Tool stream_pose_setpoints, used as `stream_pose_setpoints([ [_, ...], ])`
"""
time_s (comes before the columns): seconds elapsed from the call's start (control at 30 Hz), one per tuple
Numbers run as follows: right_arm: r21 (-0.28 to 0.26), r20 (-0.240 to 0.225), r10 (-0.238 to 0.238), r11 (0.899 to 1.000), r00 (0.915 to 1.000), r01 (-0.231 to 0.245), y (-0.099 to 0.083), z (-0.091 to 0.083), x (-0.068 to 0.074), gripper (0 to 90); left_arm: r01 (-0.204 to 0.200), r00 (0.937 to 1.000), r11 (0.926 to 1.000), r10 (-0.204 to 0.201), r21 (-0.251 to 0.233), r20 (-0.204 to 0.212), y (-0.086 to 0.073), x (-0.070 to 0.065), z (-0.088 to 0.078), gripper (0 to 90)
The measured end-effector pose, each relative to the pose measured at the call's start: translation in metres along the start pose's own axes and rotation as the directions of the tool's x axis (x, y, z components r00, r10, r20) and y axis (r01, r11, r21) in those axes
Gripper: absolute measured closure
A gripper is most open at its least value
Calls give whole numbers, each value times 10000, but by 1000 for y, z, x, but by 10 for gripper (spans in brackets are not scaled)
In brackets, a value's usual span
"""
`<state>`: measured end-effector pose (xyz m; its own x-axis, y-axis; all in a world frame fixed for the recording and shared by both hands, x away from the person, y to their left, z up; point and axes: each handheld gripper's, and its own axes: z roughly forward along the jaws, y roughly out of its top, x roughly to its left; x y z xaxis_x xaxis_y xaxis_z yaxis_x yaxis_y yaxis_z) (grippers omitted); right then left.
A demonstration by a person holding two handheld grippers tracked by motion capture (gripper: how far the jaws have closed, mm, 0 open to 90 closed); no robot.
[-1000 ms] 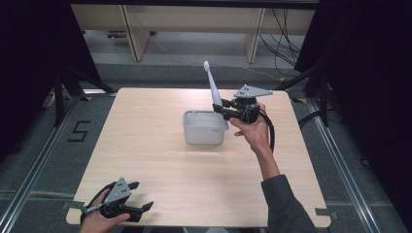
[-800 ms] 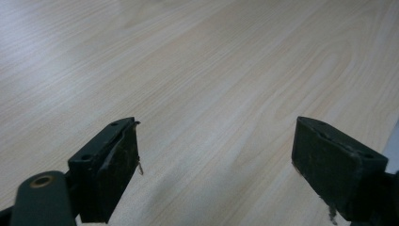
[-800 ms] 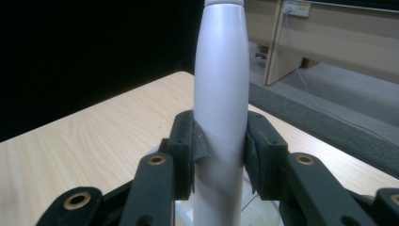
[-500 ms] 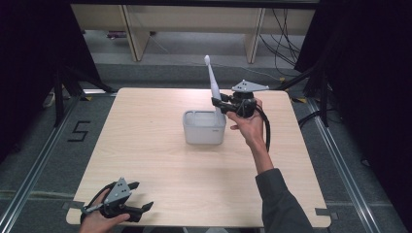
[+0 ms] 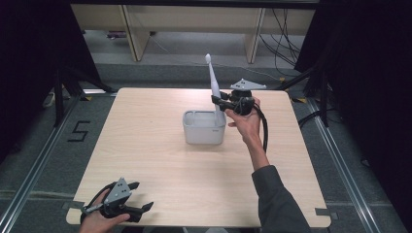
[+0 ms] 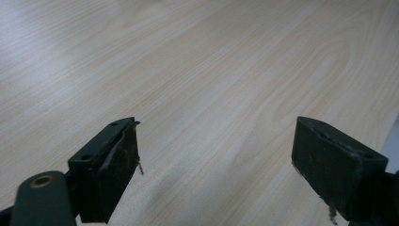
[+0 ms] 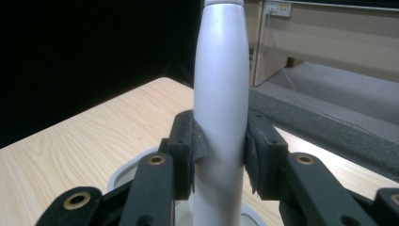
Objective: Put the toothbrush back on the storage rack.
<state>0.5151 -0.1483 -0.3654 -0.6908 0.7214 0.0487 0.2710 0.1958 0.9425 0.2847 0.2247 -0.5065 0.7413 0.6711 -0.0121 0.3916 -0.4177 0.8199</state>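
I squeeze my right gripper (image 5: 217, 102) tight on the white toothbrush (image 5: 212, 82), upright above the gray cup (image 5: 204, 127) mid-frame so it can drop in, while my left gripper (image 5: 138, 196) waits open, lower left.

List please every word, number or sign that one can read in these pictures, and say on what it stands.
"5": a dark numeral on the grey floor, left of the table.
White toothbrush, grey holder, both grippers: no readable text.
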Motion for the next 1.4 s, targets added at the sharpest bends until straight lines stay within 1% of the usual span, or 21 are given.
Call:
stream_pose_setpoints([
  [0.03,11,-22,64,10000,10000,-64,-1,1,0,665,-389,9992,9990,391,226,-57,0,3,-1,147],
  [0.07,37,57,-37,10000,10000,37,-1,2,-1,665,-37,10000,10000,37,-19,14,0,0,0,147],
  [0.1,13,49,-135,9999,9999,135,-2,3,-2,665,-3,10000,10000,2,38,71,0,0,0,147],
  [0.23,106,47,129,9999,9999,-130,-4,7,-2,665,-418,9991,9988,418,261,-2,1,3,-2,147],
  [0.27,127,20,84,9999,10000,-85,-5,9,-3,665,-19,10000,10000,19,25,25,0,0,-1,147],
  [0.3,137,53,71,9999,10000,-72,-6,10,-3,665,10,10000,10000,-10,31,49,0,0,-1,147],
  [0.37,236,110,131,9996,9999,-134,-8,12,-3,664,-200,9998,9997,200,126,-7,0,2,-2,147],
  [0.5,138,279,296,9995,9992,-300,-13,13,-6,664,-3,10000,10000,2,10,94,0,0,-1,147],
  [0.7,252,133,785,9966,9968,-788,-24,15,-11,663,-136,9999,9999,136,92,-29,0,1,0,147],
  [0.73,150,234,503,9986,9985,-507,-25,15,-13,663,-478,9988,9985,480,250,-92,1,3,-1,147],
  [0.77,167,267,719,9972,9970,-724,-26,15,-12,663,-30,10000,10000,30,25,40,0,0,0,147],
  [0.83,206,212,542,9983,9983,-546,-28,15,-13,663,41,10000,10000,-41,20,54,0,-1,0,147],
  [0.87,267,322,689,9972,9971,-697,-29,14,-12,663,-319,9995,9994,320,140,-65,0,2,-1,147],
  [0.93,277,268,541,9981,9982,-548,-32,15,-13,662,-482,9988,9987,483,190,-60,1,3,-1,147],
  [0.97,256,435,382,9989,9983,-393,-32,14,-14,662,-56,10000,10000,56,78,27,0,0,-1,147],
  [1.0,290,396,529,9981,9978,-541,-33,14,-13,662,-35,10000,10000,35,91,26,0,0,-1,147],
  [1.1,578,412,678,9959,9968,-701,-36,12,-12,663,-12,10000,10000,11,39,54,0,0,0,147],
  [1.17,464,508,242,9986,9984,-265,-37,12,-13,664,-97,10000,9999,97,43,3,0,0,0,147],
  [1.2,526,377,509,9972,9980,-528,-38,11,-11,664,-111,9999,9997,110,201,70,0,1,-1,147],
  [1.27,613,433,469,9969,9980,-495,-40,10,-11,665,-214,9998,9994,213,285,58,1,1,-1,147],
  [1.4,742,526,85,9972,9986,-124,-43,10,-13,668,-182,9998,9995,180,246,72,0,1,-1,147],
])
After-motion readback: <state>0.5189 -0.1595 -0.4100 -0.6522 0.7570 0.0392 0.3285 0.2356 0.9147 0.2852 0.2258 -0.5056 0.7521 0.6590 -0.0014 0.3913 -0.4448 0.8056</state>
